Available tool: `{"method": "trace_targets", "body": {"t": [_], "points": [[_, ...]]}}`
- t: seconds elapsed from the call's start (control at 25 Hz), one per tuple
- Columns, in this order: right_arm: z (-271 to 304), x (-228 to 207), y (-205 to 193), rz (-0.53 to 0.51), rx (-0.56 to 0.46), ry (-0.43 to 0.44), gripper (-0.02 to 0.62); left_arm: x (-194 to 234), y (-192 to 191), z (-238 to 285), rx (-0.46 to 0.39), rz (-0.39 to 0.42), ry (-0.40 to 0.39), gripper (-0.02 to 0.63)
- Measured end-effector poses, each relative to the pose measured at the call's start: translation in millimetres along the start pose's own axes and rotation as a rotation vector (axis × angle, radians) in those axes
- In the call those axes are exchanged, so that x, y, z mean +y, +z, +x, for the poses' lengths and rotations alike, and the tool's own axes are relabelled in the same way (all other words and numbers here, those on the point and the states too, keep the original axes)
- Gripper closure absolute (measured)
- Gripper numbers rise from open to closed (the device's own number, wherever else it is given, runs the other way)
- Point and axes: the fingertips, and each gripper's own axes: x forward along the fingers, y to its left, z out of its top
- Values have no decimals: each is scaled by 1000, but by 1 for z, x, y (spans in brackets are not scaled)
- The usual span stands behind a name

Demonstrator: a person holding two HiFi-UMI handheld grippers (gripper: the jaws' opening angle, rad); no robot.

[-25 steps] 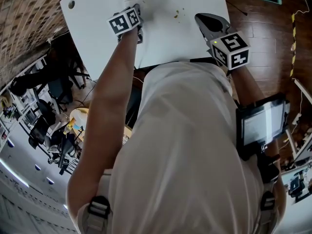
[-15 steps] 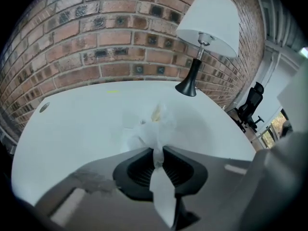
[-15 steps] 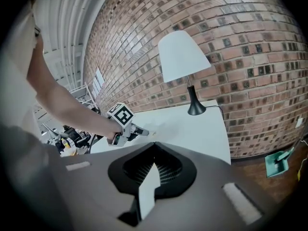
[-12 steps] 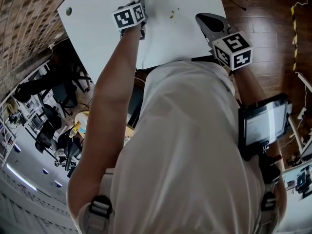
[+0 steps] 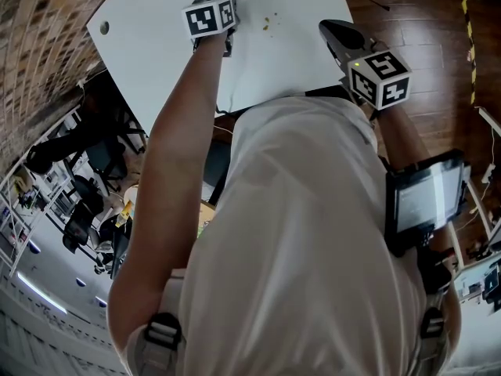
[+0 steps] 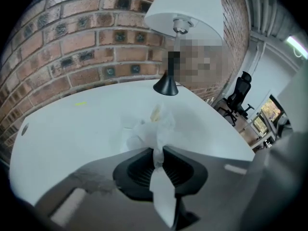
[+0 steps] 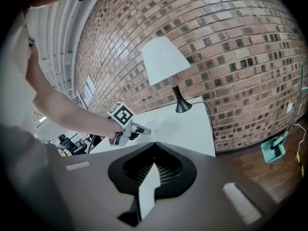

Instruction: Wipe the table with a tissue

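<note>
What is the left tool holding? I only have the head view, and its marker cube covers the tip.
Observer: A white tissue, pinched between the jaws of the left tool, with its crumpled end bunched ahead of the tip.
Operator: And the right tool, is it carrying anything?
Observer: No. The right tool has its jaws together with nothing between them.
Operator: Is anything at the far end of the table? My frame cuts it off.
Observer: A lamp with a black base and a white shade stands on the table, close to the brick wall.
</note>
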Motion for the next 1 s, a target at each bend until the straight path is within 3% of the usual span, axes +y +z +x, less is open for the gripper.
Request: {"method": "trace_targets", "body": {"t": [0.28, 0.44, 0.64, 1.0], "points": [[-1, -3, 8, 27, -25, 10, 588, -36, -10, -1, 66, 68, -109, 552], [0, -1, 10, 35, -32, 20, 588, -55, -9, -14, -58, 43, -174, 552], [3, 3, 6, 34, -31, 32, 588, -57, -21, -48, -144, -47, -157, 552], [9, 9, -2, 23, -6, 42, 588, -28, -67, -88, -192, -180, -108, 552]]}}
